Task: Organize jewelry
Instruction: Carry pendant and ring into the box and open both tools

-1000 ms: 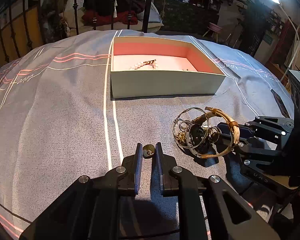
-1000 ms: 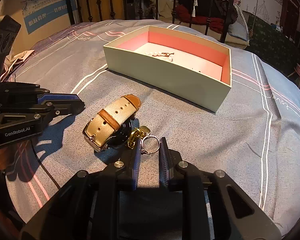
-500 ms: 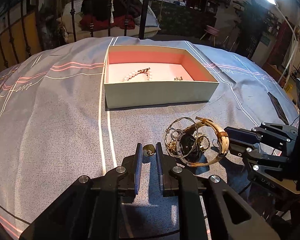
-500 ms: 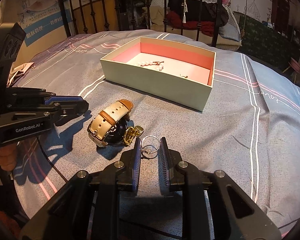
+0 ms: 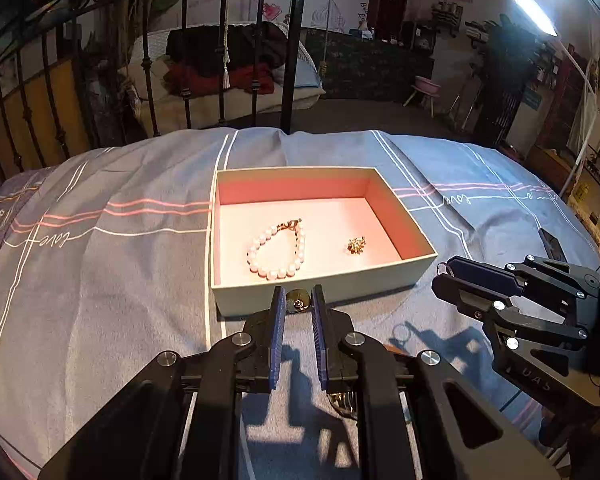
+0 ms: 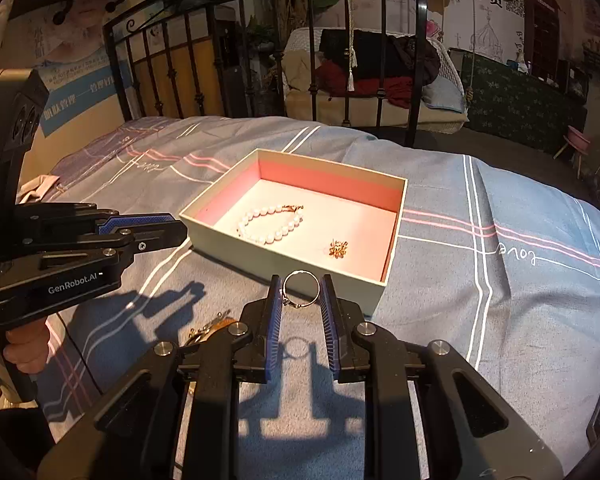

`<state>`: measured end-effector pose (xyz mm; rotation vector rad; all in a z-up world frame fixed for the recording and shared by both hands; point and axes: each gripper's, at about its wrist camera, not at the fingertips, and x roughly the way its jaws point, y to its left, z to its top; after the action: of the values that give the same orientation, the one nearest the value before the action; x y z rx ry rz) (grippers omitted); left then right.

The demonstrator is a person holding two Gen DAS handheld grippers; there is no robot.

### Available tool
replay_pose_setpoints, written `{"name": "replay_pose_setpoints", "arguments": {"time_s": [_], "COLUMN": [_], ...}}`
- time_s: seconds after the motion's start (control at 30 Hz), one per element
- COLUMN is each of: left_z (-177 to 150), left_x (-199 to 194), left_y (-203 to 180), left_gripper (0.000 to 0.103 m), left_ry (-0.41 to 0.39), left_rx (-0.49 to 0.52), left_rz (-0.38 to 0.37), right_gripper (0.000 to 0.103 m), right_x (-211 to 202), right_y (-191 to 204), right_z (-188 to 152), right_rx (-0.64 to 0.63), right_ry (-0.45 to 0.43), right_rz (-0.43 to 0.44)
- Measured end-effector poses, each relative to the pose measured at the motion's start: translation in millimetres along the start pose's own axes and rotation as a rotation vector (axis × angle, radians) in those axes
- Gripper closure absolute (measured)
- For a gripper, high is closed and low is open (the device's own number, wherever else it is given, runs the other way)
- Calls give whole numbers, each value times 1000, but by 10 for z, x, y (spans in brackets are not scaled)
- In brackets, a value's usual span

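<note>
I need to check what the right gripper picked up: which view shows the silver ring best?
The right wrist view: the silver ring sits face-on, pinched between the right gripper pads, before the box. The left wrist view shows only a thin sliver of it at that gripper's fingertips.

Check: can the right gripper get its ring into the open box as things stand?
Probably yes. The right gripper grips the ring just short of the box's near wall; the box has no lid, and bare floor lies between the pearl bracelet and gold charm.

Jewelry pile (image 6: 206,326) behind right gripper (image 6: 300,290)
</note>
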<state>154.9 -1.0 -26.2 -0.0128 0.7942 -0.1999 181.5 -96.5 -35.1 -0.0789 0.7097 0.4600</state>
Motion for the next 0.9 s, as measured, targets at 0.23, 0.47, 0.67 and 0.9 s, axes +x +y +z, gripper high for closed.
{"name": "replay_pose_setpoints", "arguments": {"time_s": [0.23,0.47,0.67,0.9], "left_z": [459,877,933,834], "left_x": [121,345,695,943], "left_y": [-13,-20,-7,87], "left_gripper": [90,90,90,90], "left_ry": [-33,-36,40,102], "left_rx": [-23,-17,-8,-27], "left_rz": [20,31,44,42], "right_gripper": [83,83,83,83], "right_x": [65,351,754,979], "right_y": [-141,-230,-243,-299], "right_z": [376,742,804,677], "right_rx": [44,41,25,46], "right_ry": [-56,-50,21,71], "right_rz": [-47,-89,-109,-92]}}
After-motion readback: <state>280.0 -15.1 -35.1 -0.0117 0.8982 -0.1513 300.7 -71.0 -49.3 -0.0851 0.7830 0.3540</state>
